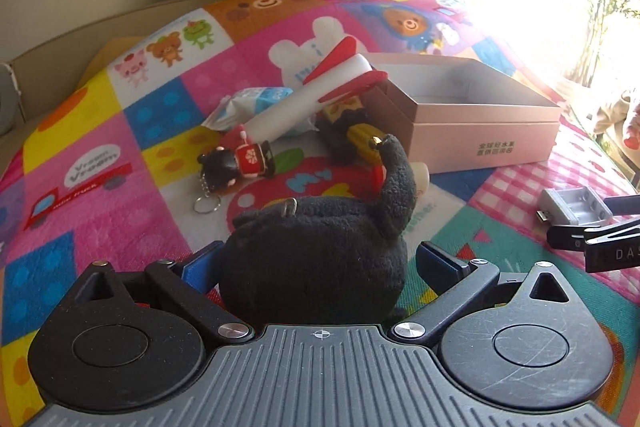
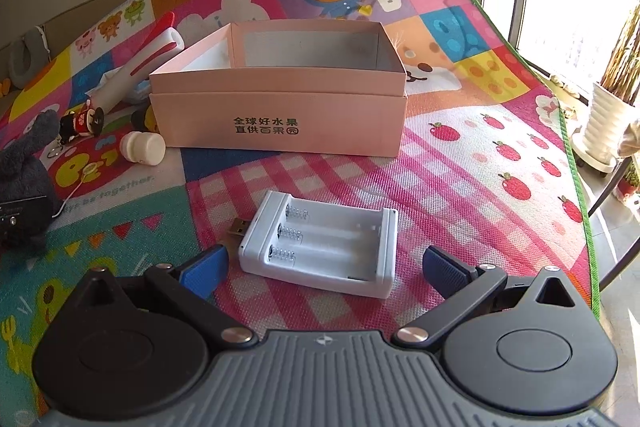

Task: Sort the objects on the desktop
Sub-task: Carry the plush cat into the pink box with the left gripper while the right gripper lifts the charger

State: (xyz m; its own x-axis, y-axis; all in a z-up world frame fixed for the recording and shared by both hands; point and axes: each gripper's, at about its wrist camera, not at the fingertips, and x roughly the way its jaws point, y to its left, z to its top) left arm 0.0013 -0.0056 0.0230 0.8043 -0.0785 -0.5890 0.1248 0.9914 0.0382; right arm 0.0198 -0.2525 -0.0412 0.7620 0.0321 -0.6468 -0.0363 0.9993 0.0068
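Note:
A black plush toy (image 1: 316, 267) lies on the colourful play mat (image 1: 120, 131) between the blue fingers (image 1: 200, 269) of my left gripper (image 1: 320, 259), which is open; the right pad stands clear of the plush. My right gripper (image 2: 326, 263) is open as well, with a white battery charger (image 2: 320, 247) lying on the mat just ahead between its fingers (image 2: 446, 267), untouched. An open pink box (image 2: 280, 115) stands behind the charger and appears empty. The plush (image 2: 28, 163) also shows at the left edge of the right wrist view.
Left of the box (image 1: 480, 131) lie a white-and-red tube toy (image 1: 312, 95), a tissue pack (image 1: 248, 103), a bear keychain (image 1: 240, 163), a yellow-and-black toy (image 1: 352, 135) and a small white round piece (image 2: 144, 147). The mat's green edge (image 2: 576, 167) drops off at right, near a plant pot (image 2: 608, 123).

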